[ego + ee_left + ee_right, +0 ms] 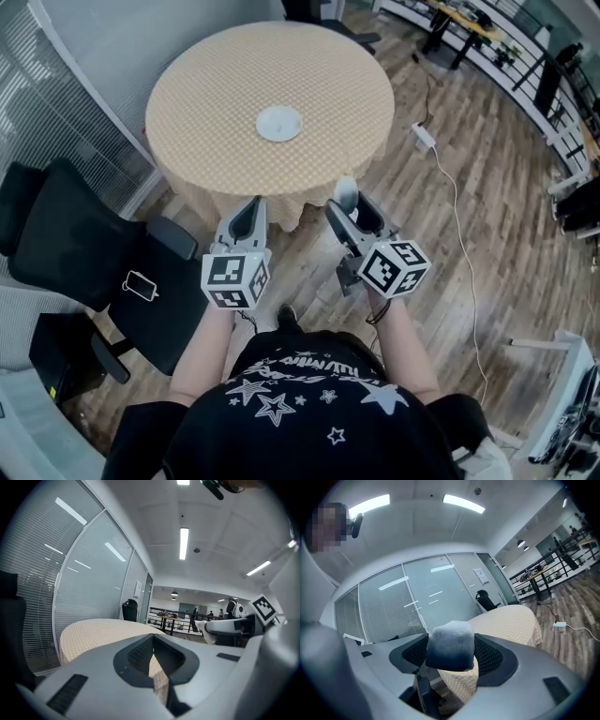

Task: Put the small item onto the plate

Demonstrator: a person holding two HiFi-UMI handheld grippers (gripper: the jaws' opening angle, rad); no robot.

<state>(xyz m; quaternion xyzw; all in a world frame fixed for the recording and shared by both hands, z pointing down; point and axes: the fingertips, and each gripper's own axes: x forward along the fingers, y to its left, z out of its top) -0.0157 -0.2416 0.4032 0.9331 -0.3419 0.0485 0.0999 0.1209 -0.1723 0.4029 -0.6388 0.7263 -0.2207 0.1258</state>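
A small white plate (278, 123) lies near the middle of a round table with a beige checked cloth (206, 84). Both grippers hang over the wooden floor, short of the table's near edge. My right gripper (349, 202) is shut on the small item (346, 192), a pale grey soft block that fills the space between the jaws in the right gripper view (451, 646). My left gripper (252, 210) is beside it to the left, jaws together with nothing between them. In the left gripper view the table cloth (101, 632) lies ahead past the left gripper (153, 641).
A black office chair (84, 244) stands at the left, with a phone (141, 285) on its seat. A power strip (424, 136) and its white cable lie on the floor to the right of the table. A glass wall with blinds (37, 112) runs along the left.
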